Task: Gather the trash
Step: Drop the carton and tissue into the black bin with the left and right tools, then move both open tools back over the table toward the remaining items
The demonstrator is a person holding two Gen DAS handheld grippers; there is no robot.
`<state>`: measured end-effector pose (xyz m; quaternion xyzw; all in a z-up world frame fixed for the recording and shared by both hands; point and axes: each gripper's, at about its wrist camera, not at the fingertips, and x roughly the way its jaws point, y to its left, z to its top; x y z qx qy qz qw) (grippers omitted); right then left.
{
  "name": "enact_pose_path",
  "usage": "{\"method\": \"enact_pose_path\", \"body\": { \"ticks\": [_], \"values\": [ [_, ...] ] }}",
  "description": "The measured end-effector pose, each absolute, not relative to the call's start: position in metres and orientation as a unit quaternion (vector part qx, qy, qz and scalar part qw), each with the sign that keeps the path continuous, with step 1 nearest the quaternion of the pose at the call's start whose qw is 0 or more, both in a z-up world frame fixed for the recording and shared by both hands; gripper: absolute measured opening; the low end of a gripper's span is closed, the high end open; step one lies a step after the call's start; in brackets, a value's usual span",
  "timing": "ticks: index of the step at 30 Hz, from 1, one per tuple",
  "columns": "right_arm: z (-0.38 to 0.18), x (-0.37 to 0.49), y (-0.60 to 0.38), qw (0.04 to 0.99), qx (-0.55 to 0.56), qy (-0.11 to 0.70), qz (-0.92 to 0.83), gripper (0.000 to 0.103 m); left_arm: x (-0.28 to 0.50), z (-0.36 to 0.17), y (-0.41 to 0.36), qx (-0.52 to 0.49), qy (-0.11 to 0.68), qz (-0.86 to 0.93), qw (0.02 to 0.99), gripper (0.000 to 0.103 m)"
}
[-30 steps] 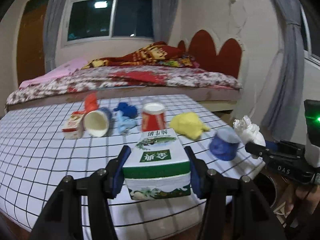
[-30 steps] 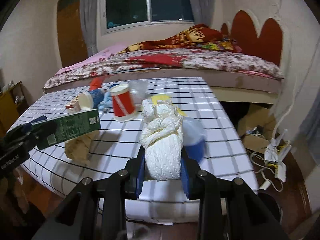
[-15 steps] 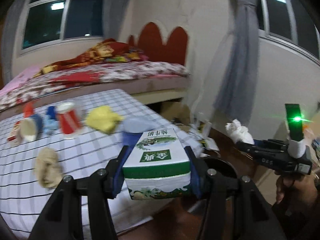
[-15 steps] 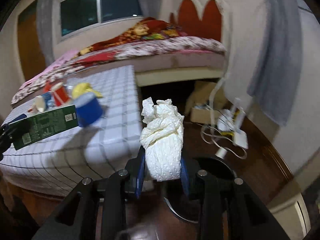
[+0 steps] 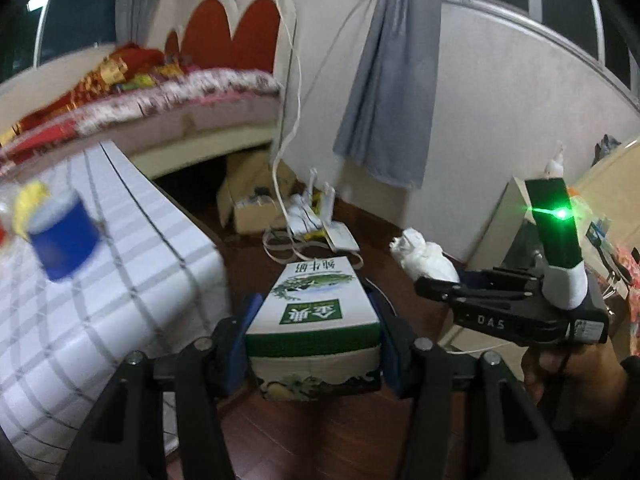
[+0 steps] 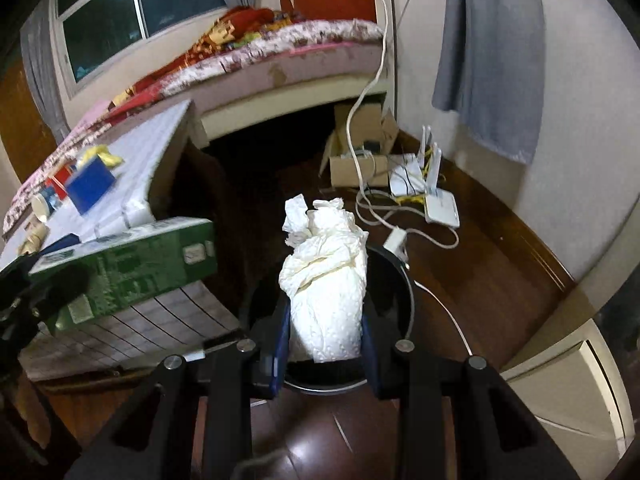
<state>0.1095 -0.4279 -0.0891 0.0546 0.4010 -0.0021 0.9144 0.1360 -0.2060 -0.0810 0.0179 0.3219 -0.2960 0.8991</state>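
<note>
The left gripper (image 5: 314, 344) fingers are clamping the milk carton (image 5: 316, 312); the right gripper (image 6: 325, 344) fingers are squeezing the crumpled tissue (image 6: 326, 280) above the dark bin (image 6: 394, 280).

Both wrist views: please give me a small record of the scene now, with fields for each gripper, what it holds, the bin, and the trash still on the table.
left gripper: shut on green and white milk carton
right gripper: shut on crumpled white paper towel
trash bin: dark, round, on the floor under the paper towel
table: checked cloth
trash on table: blue cup, yellow wad
</note>
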Motion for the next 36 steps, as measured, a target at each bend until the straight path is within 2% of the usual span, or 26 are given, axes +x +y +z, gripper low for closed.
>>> {"method": "enact_pose_path", "body": {
  "ticks": [9, 11, 12, 13, 14, 15, 19, 21, 36],
  "values": [
    [-0.152, 0.158, -0.447, 0.883, 0.058, 0.465, 0.022, 0.033, 0.172, -0.127, -0.237, 0.007, 0.383, -0.277, 0.881, 0.055],
    [-0.167, 0.168, -0.450, 0.875, 0.057, 0.481, 0.027, 0.034, 0.181, -0.134, -0.239, -0.011, 0.388, -0.290, 0.875, 0.058],
    [-0.176, 0.174, -0.453, 0.869, 0.054, 0.491, 0.027, 0.045, 0.185, -0.140, -0.241, -0.014, 0.397, -0.288, 0.871, 0.063],
    [-0.185, 0.179, -0.456, 0.862, 0.051, 0.504, 0.019, 0.059, 0.188, -0.147, -0.243, -0.008, 0.411, -0.269, 0.871, 0.082],
    [-0.194, 0.181, -0.461, 0.856, 0.049, 0.514, 0.003, 0.088, 0.189, -0.152, -0.243, -0.005, 0.416, -0.255, 0.873, 0.095],
    [-0.202, 0.181, -0.469, 0.852, 0.052, 0.520, -0.015, 0.095, 0.187, -0.155, -0.240, -0.004, 0.418, -0.244, 0.875, 0.099],
    [-0.206, 0.174, -0.493, 0.846, 0.074, 0.526, -0.043, 0.097, 0.182, -0.162, -0.231, -0.005, 0.432, -0.211, 0.877, 0.102],
    [-0.203, 0.168, -0.498, 0.851, 0.074, 0.518, -0.053, 0.102, 0.178, -0.167, -0.228, -0.008, 0.439, -0.203, 0.875, 0.102],
    [-0.177, 0.146, -0.483, 0.868, 0.051, 0.488, -0.072, 0.102, 0.161, -0.140, -0.219, 0.017, 0.420, -0.189, 0.887, 0.102]
  ]
}}
